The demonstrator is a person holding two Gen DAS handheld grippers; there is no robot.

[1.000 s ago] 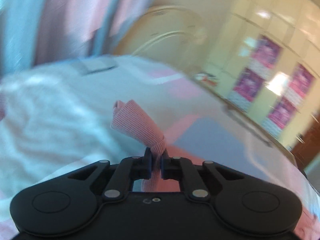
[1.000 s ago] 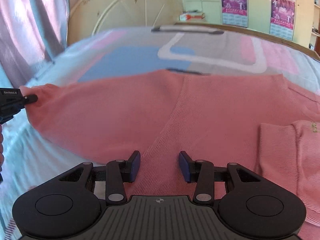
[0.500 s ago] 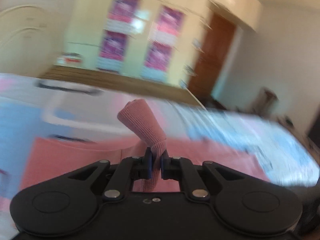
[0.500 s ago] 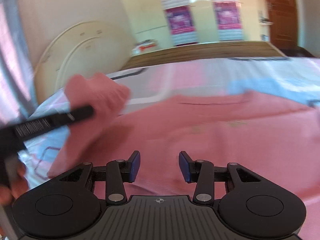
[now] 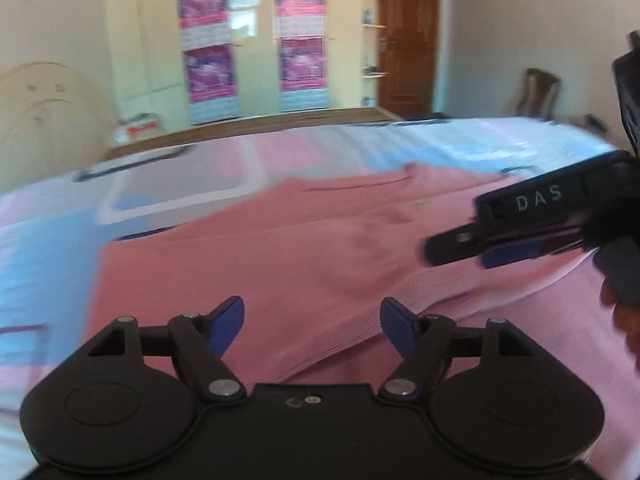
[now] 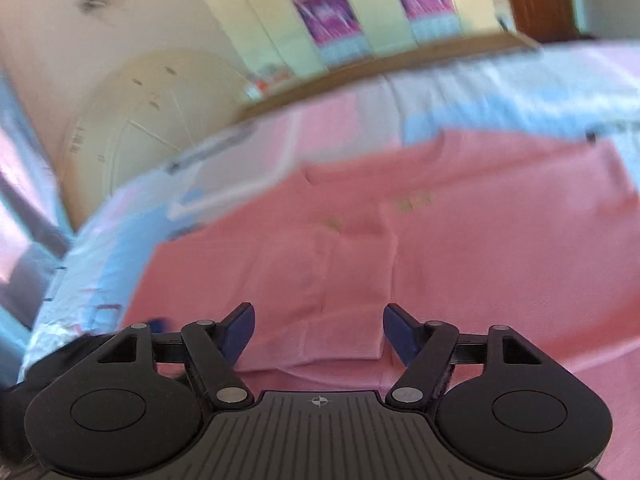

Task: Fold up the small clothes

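Far left: pastel pink-and-blue patterned bedsheet bare beside the garment edge. Centre: pink ribbed knit sweater lies spread on the bed, a folded-in sleeve panel resting on top of its body, lower edge near both cameras.

Left gripper: blue-padded fingers spread wide, nothing between them, poised just above the sweater's near hem. Right gripper: likewise wide open and empty, above the near edge of the folded panel; seen side-on from the left wrist view at the right.

Risks, judged:
- Knit is soft and layered; a pinch at the near edge may catch only the top layer, so the fold drags apart.
- Pinching too deep may grab the bedsheet with it.
- Both views are blurred by motion; hem position is uncertain, so a grasp may miss.
- Grippers sit near each other; collision possible on converging.
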